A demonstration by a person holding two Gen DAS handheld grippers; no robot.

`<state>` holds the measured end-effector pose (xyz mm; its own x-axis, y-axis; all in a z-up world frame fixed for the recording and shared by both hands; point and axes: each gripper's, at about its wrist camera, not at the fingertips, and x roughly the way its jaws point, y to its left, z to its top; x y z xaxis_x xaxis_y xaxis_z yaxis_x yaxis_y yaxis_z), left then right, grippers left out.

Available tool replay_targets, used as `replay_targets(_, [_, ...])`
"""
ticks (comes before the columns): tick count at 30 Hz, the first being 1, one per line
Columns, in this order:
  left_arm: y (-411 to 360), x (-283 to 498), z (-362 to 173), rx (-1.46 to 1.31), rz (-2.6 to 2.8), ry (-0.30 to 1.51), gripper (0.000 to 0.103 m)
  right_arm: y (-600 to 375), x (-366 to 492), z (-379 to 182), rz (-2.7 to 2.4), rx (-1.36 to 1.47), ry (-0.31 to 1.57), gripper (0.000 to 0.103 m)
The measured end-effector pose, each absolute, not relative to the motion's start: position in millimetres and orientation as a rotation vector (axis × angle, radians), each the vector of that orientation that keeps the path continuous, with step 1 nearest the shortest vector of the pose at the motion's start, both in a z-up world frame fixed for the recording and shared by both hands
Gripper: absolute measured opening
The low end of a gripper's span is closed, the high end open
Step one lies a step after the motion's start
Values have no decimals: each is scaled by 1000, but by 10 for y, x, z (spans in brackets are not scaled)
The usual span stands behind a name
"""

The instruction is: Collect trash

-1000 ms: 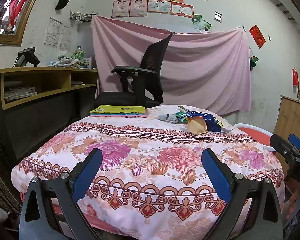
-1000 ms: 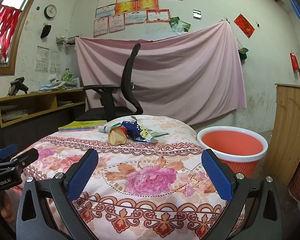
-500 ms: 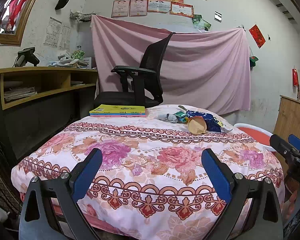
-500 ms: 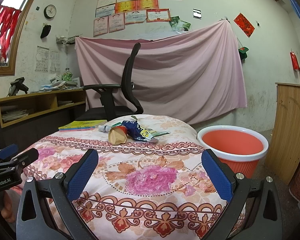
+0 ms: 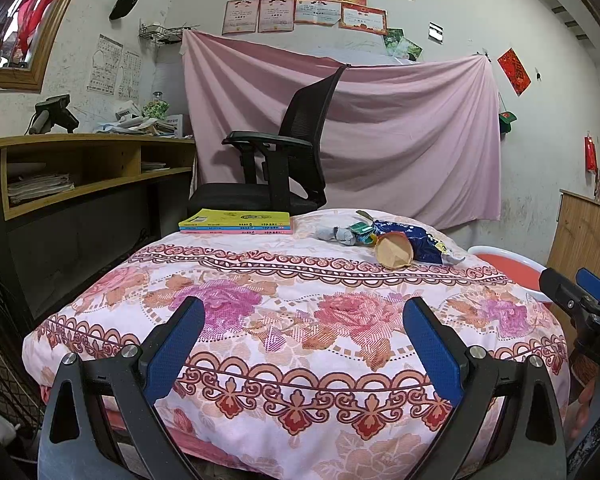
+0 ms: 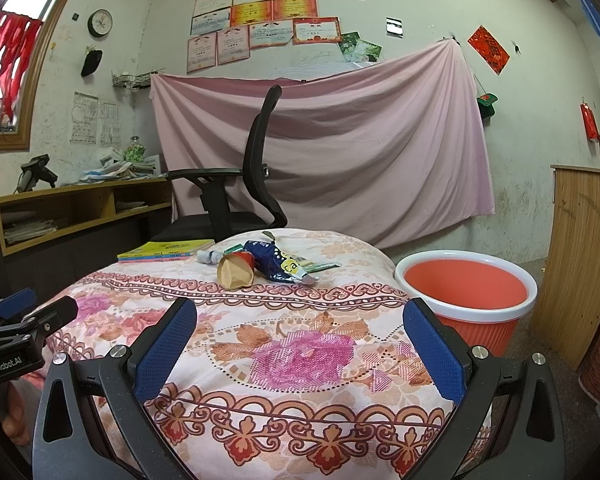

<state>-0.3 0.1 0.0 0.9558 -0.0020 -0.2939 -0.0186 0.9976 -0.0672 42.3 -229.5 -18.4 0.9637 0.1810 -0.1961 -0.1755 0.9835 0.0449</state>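
A small heap of trash lies at the far side of the flowered tablecloth: a crushed paper cup (image 5: 394, 250) (image 6: 236, 271), a blue snack wrapper (image 5: 420, 242) (image 6: 278, 262), a grey crumpled wrapper (image 5: 334, 234) (image 6: 210, 257) and a green scrap (image 6: 318, 267). An orange bin with a white rim (image 6: 466, 292) (image 5: 504, 266) stands on the floor right of the table. My left gripper (image 5: 304, 334) is open and empty over the near edge. My right gripper (image 6: 300, 336) is open and empty, also at the near edge, well short of the trash.
A stack of books (image 5: 236, 222) (image 6: 166, 250) lies at the far left of the table (image 5: 260, 280). A black office chair (image 5: 284, 168) stands behind it, a wooden desk (image 5: 80, 168) at the left, a wooden cabinet (image 6: 584, 248) at the right.
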Motion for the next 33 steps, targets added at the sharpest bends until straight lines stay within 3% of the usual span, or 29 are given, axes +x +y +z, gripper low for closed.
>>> replay_targets(33, [71,41,151,-135,58,263,97,-2275,448,-114,205,55,193,103])
